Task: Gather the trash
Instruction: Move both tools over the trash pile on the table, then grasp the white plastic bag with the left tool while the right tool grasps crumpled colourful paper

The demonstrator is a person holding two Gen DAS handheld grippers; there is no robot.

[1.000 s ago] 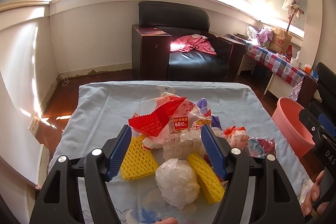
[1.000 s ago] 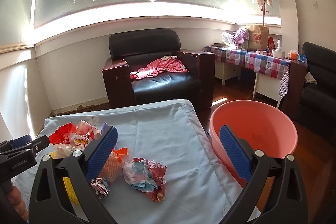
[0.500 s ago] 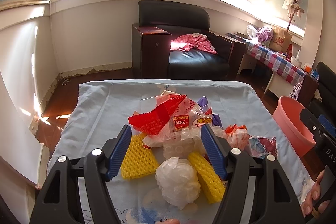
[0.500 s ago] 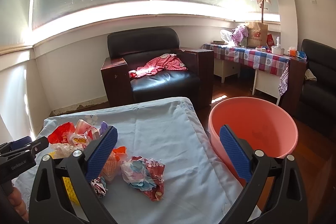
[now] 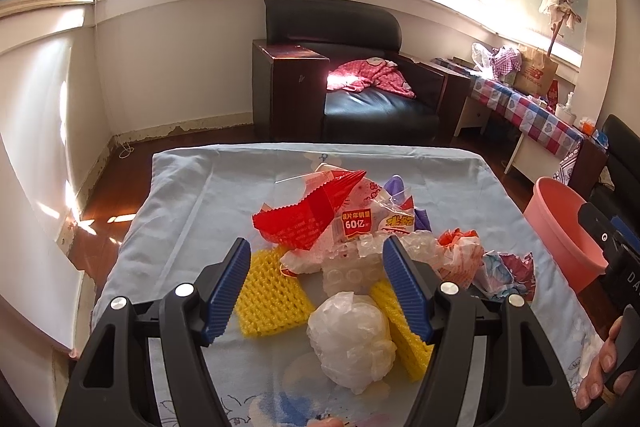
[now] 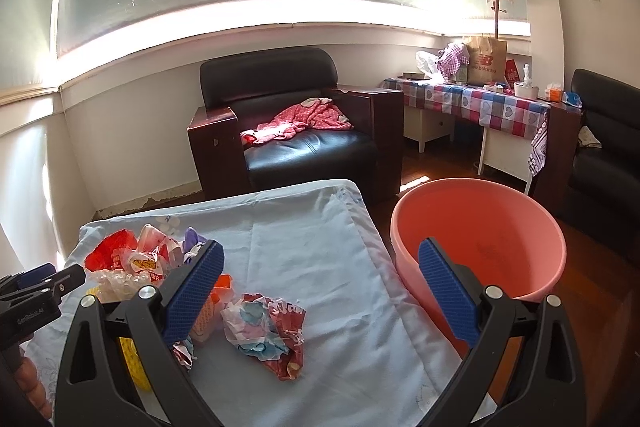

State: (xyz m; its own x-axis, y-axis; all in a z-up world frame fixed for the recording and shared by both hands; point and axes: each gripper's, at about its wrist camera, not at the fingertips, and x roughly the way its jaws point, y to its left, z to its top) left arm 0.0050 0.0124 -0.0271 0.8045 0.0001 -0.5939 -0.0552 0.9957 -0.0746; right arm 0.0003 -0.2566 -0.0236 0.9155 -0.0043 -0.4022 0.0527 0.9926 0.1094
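A pile of trash lies on the blue-clothed table: a red wrapper, yellow foam nets, a white plastic ball, bubble wrap and a crumpled colourful wrapper. My left gripper is open and empty, hovering over the pile's near side. My right gripper is open and empty above the table's right edge, between the crumpled wrapper and the pink basin. The left gripper also shows in the right wrist view.
The pink basin stands on the floor right of the table; it also shows in the left wrist view. A black armchair with a pink cloth stands beyond the table. A checkered side table with bags is at the far right.
Both grippers have drifted slightly; the views shift a little. Both stay open and empty. The trash has not moved.
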